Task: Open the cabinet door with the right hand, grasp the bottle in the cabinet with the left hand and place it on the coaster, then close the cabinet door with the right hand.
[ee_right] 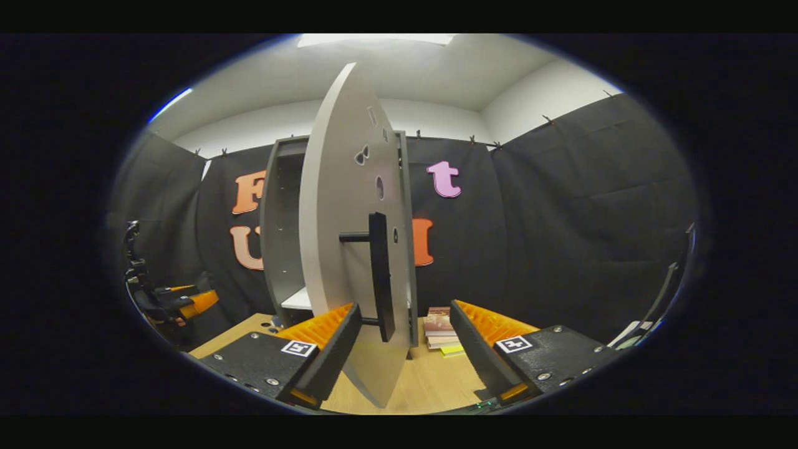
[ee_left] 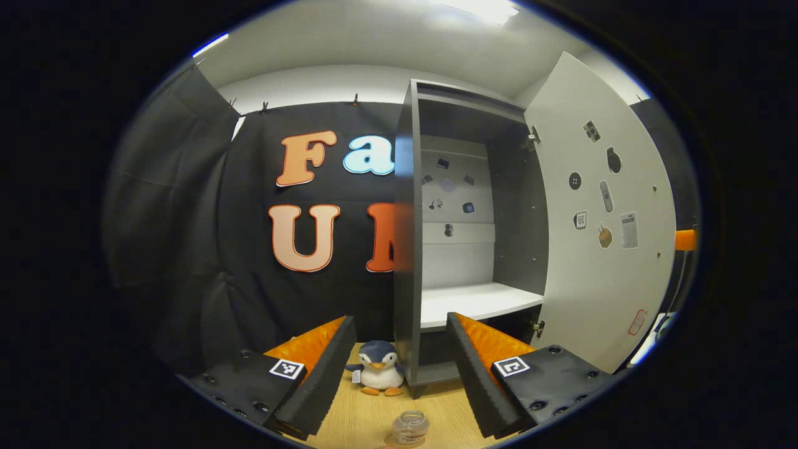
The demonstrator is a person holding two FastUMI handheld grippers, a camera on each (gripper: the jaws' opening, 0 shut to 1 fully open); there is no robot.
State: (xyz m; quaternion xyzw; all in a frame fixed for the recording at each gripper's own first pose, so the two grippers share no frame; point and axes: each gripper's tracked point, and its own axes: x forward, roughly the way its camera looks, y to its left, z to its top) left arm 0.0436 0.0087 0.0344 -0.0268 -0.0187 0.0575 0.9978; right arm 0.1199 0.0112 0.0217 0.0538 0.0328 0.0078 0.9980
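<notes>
The grey cabinet (ee_left: 408, 249) stands open, its white shelf (ee_left: 474, 302) bare. Its door (ee_left: 598, 231) is swung wide to the right. A small clear bottle (ee_left: 409, 427) stands on the wooden table (ee_left: 355, 418), low between the fingers of my left gripper (ee_left: 400, 319), which is open and apart from it. In the right gripper view the door (ee_right: 346, 206) is seen nearly edge-on. Its black handle (ee_right: 381, 280) stands between the spread fingers of my right gripper (ee_right: 405, 308), which is open and not pressing on it. The left gripper (ee_right: 177, 302) shows far left.
A penguin plush (ee_left: 380, 369) sits on the table against the cabinet's left front corner, just behind the bottle. A stack of books (ee_right: 439, 327) lies on the table to the right of the cabinet.
</notes>
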